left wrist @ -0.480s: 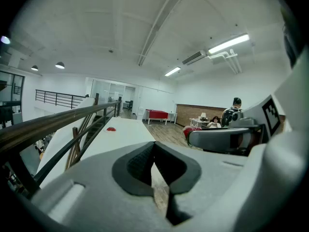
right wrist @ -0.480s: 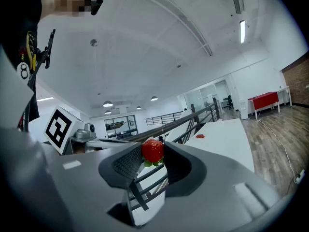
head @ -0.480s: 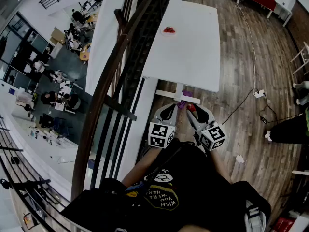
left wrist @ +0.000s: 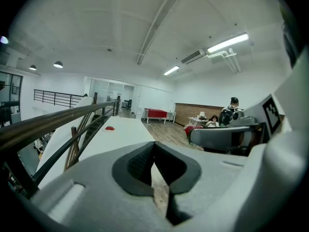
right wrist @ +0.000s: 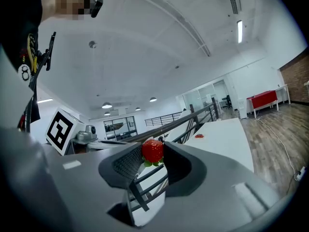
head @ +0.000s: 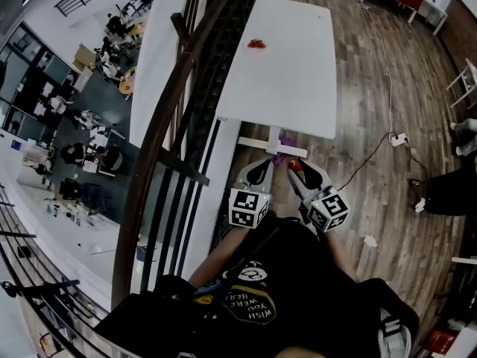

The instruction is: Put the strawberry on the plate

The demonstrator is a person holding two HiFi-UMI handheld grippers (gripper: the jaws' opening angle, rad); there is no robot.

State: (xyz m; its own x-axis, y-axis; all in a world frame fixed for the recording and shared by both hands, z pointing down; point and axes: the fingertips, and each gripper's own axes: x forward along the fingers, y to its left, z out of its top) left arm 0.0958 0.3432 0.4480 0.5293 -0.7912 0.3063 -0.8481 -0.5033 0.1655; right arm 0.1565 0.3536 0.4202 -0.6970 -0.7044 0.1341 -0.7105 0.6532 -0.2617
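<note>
The strawberry (right wrist: 153,149) sits pinched between the two dark pads at the tip of the right tongs (right wrist: 153,152), which are closed on its sides. It is in the air short of the table's (head: 298,88) near edge, over the wooden floor (head: 373,125). In the right gripper view its green leaves show at the lower end and the red body stands above them. Its long axis therefore runs up and down in that view, crosswise to the squeeze of the pads. Its upper end looks rounded, and I cannot tell whether that is the tip.

In the head view the right tongs are held low and close in front of the person's torso. Their marker cube (head: 329,209) is nearest the body, and the jaws reach forward and slightly to the left, towards the table's near edge.

The left tongs (left wrist: 153,146) lie just beside them, pointing almost straight ahead, with their cube (head: 248,207) also near the body. Their pad tips meet, a thin slit of floor shows behind the tips, and nothing is between them.

The plate (head: 256,45) rests well ahead on the table, close to the left edge and towards the far end. It has something small and red on it. A dark railing (head: 160,125) runs along beyond the table's left edge.
</note>
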